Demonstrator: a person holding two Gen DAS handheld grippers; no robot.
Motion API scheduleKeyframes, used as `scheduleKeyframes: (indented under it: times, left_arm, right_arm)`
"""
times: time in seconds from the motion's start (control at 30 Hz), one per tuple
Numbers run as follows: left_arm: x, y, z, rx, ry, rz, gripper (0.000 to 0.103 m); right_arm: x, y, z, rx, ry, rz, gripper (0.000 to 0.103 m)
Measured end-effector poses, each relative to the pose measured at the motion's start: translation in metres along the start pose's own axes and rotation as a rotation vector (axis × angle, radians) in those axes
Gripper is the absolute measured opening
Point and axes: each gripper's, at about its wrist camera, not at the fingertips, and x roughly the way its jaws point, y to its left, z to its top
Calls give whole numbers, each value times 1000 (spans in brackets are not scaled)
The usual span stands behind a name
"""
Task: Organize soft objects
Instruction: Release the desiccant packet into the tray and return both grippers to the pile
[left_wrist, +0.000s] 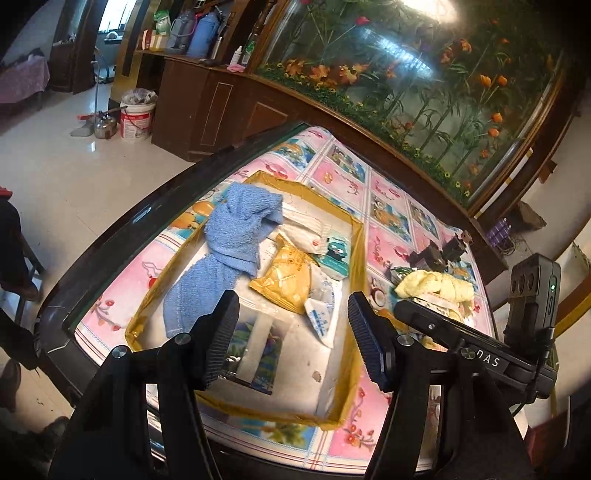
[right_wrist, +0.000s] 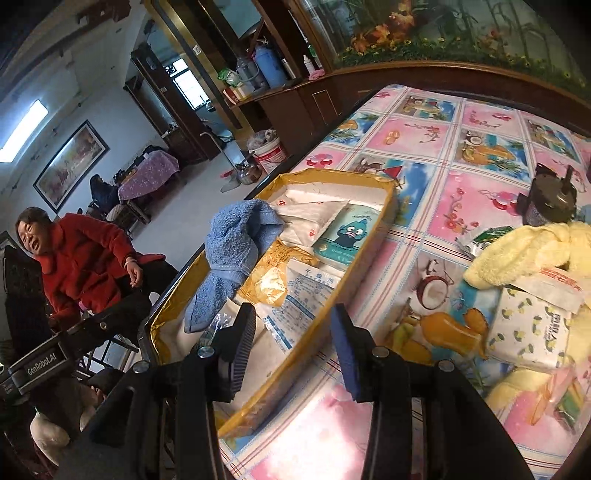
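A shallow box with a yellow-taped rim (left_wrist: 356, 258) (right_wrist: 332, 177) lies on the patterned tablecloth. In it are a blue towel (left_wrist: 229, 236) (right_wrist: 229, 251), a yellow packet (left_wrist: 288, 277) (right_wrist: 273, 273), a teal tissue pack (left_wrist: 334, 254) (right_wrist: 347, 236) and white sachets (left_wrist: 321, 314) (right_wrist: 299, 302). My left gripper (left_wrist: 293, 332) hovers open over the box's near half, nothing between its fingers. My right gripper (right_wrist: 291, 350) stands open above the box's right rim, also empty. To the right, a pale yellow cloth (left_wrist: 436, 284) (right_wrist: 528, 251) is heaped with a lemon-print tissue pack (right_wrist: 528, 332).
A dark small object (right_wrist: 550, 199) (left_wrist: 439, 254) stands behind the yellow heap. The table's dark edge (left_wrist: 147, 221) runs along the left; a person in red (right_wrist: 81, 266) sits beyond it. A wooden cabinet with a flower-filled glass tank (left_wrist: 406, 74) borders the far side.
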Motion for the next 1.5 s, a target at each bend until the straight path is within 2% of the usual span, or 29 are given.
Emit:
scheduleKeyframes:
  times: [0.23,0.33,0.4,0.6,0.7,0.93,1.03,1.1,1.33,1.4,1.5]
  left_arm:
    - [3,-40,-14,89,46,-43,62]
    - [18,-61,-25,143,100,-77,62]
    - [35,-78,-35,186,166,-98,62]
    - [73,-127,-59,295,293,-175,62]
    - [92,-147,-59,298,331,-232,62]
    - [149,-184,-40,269,272,-296,62]
    - [165,-196,-34,275,261,-340,61]
    - [177,-204,-32,300,272,-361,67]
    - [201,-222,-38,406,268,-305,70]
    - [204,-231,-43,459,258,-260,78]
    - [208,-240,-49,531,254,-181,81]
  right_arm:
    - [-74,-85,-26,161,-132,-115,42]
    - [-111,-129,-41,270,-201,-187,42]
    - [-131,-154,-52,323,-235,-229,42]
    - [-158,-206,-79,444,-275,-301,43]
    - [-163,-222,-89,487,-283,-317,43]
    - [-172,-244,-113,533,-339,-346,43]
    - [-169,-252,-118,554,-337,-343,44]
    - [-170,-253,-118,554,-342,-337,44]
    - [-169,-246,-116,516,-336,-339,44]
    - [-169,-246,-117,516,-336,-341,44]
    - [-169,-247,-117,520,-346,-336,44]
